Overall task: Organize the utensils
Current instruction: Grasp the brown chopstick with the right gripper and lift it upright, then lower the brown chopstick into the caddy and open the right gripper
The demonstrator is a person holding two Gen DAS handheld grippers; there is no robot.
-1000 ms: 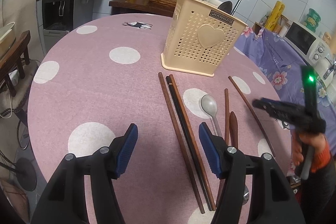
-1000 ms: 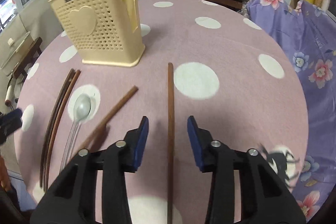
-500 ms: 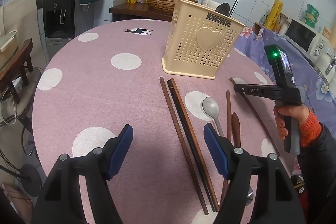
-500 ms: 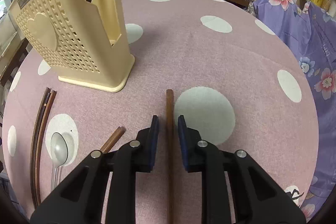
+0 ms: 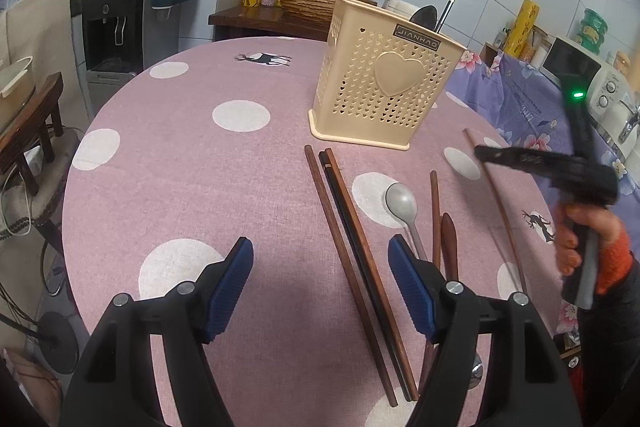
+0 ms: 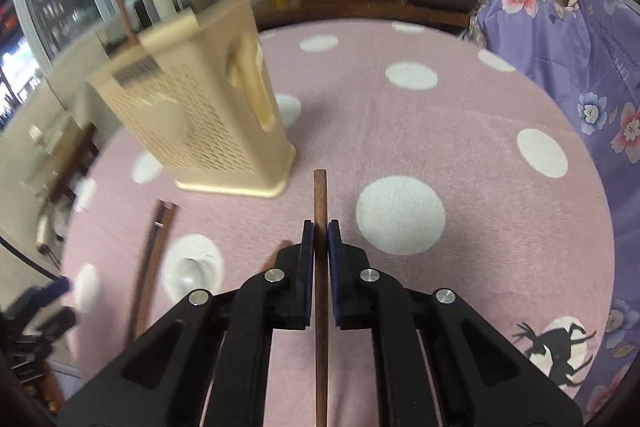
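A cream perforated utensil holder [image 5: 384, 95] [image 6: 200, 115] stands on the pink dotted table [image 5: 192, 187], with a chopstick and a ladle in it. My left gripper [image 5: 320, 255] hangs open over the near table, nothing between its fingers. Just to its right lie three chopsticks [image 5: 348, 247], a metal spoon [image 5: 402, 205], another chopstick [image 5: 434, 211] and a wooden handle [image 5: 448, 239]. My right gripper [image 6: 320, 231] [image 5: 480, 151] is shut on a brown chopstick [image 6: 320, 195] [image 5: 500, 203] to the right of the holder. The chopstick's far end points toward the holder's base.
A purple floral cloth [image 6: 592, 75] covers the furniture right of the table. A water dispenser [image 5: 116, 27] and a wooden stool [image 5: 32, 131] stand to the left. A wicker basket [image 5: 304, 1] and a microwave [image 5: 580, 75] sit behind. A person's hand [image 5: 576, 239] holds the right gripper.
My right gripper has closed its jaws onto the brown chopstick and risen slightly with it. My left gripper's jaws stand a little wider; it has stayed in place.
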